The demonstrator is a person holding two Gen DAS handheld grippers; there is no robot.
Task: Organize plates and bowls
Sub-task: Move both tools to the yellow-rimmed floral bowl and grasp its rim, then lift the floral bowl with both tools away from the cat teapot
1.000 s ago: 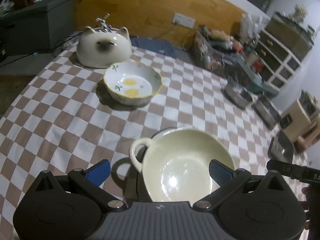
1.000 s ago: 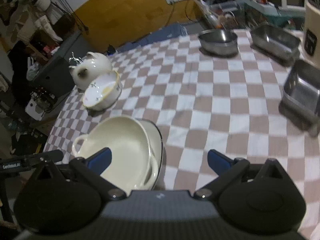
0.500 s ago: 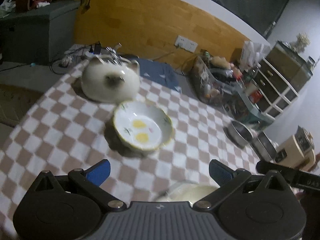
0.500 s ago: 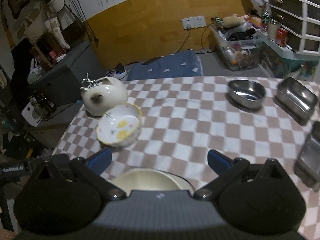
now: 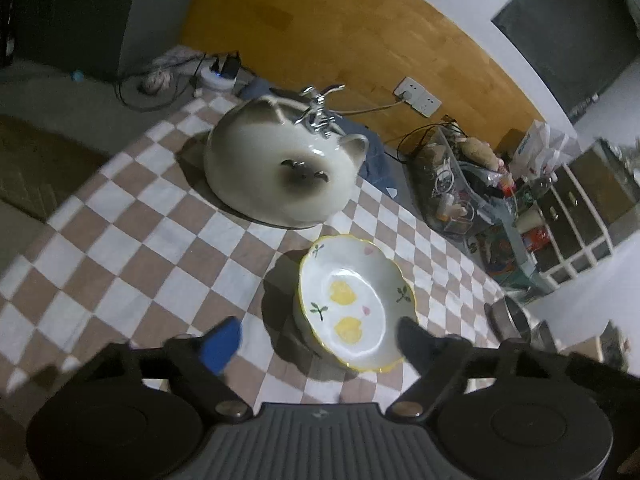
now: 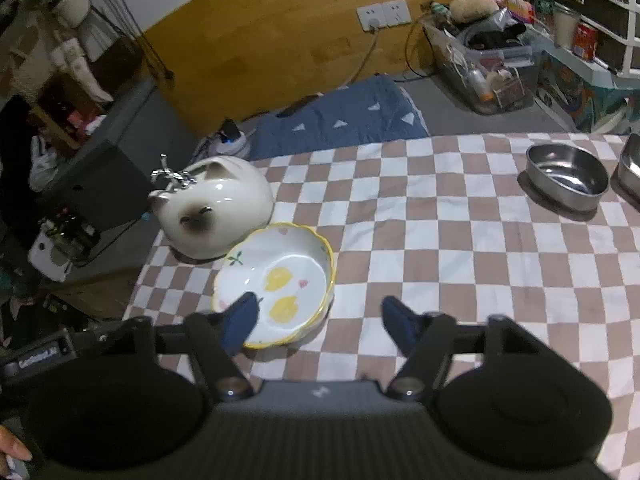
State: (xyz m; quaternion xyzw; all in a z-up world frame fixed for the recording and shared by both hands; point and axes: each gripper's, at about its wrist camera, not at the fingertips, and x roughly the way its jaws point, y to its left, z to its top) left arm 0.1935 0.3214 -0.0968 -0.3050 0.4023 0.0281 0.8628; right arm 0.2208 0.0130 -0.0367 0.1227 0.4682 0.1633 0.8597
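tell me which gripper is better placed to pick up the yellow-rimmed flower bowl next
Left, probably. The left gripper already frames the flower bowl between its closing jaws. The right gripper, also closing, has only its left finger over the bowl.

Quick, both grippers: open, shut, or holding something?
Left gripper: jaws closing around the white yellow-rimmed ceramic bowl, not yet gripping.
Right gripper: jaws closing over the same bowl's rim, holding nothing.

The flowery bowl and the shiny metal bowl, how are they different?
The flowery bowl is white with a wavy yellow rim and yellow fruit painted inside; the metal bowl is plain shiny silver with a smooth rim. The flowery bowl sits right beside the white cat-shaped dish; the metal bowl sits over at the other side of the checkered cloth. Both stand upright and look empty.
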